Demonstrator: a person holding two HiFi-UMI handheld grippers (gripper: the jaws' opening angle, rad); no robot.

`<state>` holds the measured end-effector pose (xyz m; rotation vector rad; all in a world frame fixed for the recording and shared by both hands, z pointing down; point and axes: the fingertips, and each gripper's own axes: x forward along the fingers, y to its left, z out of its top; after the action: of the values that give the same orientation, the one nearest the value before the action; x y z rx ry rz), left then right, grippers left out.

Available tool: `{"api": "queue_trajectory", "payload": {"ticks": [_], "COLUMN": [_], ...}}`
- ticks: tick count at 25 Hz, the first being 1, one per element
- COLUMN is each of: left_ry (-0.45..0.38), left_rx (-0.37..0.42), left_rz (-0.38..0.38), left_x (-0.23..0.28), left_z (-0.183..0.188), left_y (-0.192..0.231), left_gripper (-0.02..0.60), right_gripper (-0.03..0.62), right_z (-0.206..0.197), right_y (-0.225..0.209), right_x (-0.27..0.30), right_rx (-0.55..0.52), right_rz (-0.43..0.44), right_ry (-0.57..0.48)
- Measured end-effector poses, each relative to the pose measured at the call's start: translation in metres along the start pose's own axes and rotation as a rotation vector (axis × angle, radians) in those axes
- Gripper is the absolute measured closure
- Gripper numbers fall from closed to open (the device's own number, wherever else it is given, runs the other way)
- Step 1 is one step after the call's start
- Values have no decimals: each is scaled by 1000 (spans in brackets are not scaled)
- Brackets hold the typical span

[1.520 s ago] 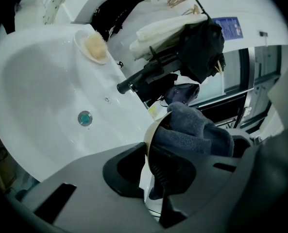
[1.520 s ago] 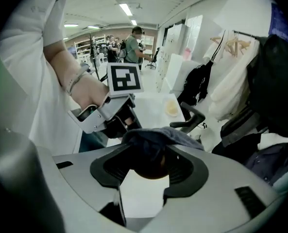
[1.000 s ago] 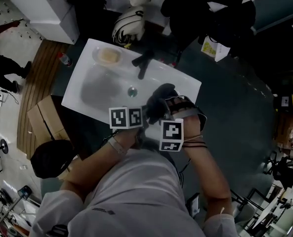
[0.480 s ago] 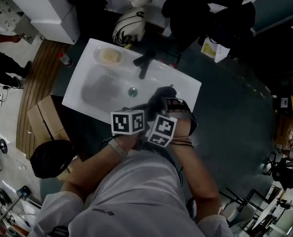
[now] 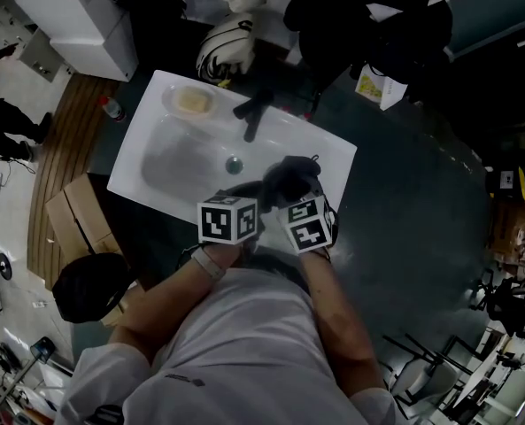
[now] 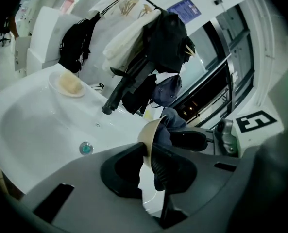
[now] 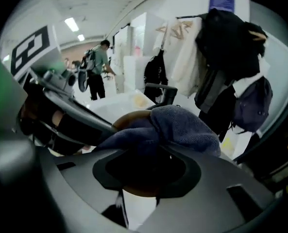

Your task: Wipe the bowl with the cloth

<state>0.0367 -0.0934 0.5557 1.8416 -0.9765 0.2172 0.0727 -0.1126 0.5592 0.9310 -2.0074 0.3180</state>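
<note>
A tan bowl stands on edge over the white sink, and my left gripper is shut on its thin rim. A dark blue-grey cloth lies bunched over the bowl's edge. My right gripper has just been closing with that cloth between its jaws, and it is shut on it now. In the head view the cloth shows as a dark lump just beyond the two marker cubes, which sit side by side. The jaws themselves are hidden there.
The sink has a black faucet, a drain and a soap dish at its far left corner. Left of it stand a cardboard box and a black bin. Coats hang behind; a person stands far off.
The right gripper has rolled over and moved left, closer to the left gripper, and its cube now shows another face. The cloth moved with it. The left gripper has hardly moved.
</note>
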Motion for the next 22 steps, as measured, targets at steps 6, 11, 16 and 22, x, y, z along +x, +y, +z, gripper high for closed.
{"api": "queue_trajectory", "payload": {"ticks": [6,11,16,22], "left_ry": [-12,-21,-19,-12], "left_rx": [89,128,199,193], "left_rz": [21,13,10,-9], "left_x": [1,1,2,3], "left_z": [2,3,3,-1], "left_y": [-4,-9,-14,-16], "left_gripper": [532,531,528,526], "right_gripper": [462,480,491,497], "right_z": [-5,-9,-16,-15], "right_y": [-10,-18,-23,-31], "right_x": [-2,-7,-8,-10], "right_rx": [568,1033,1359,1392], "right_rz": [87,161,226,210], "right_ry": [-159,-263,-339,-391]}}
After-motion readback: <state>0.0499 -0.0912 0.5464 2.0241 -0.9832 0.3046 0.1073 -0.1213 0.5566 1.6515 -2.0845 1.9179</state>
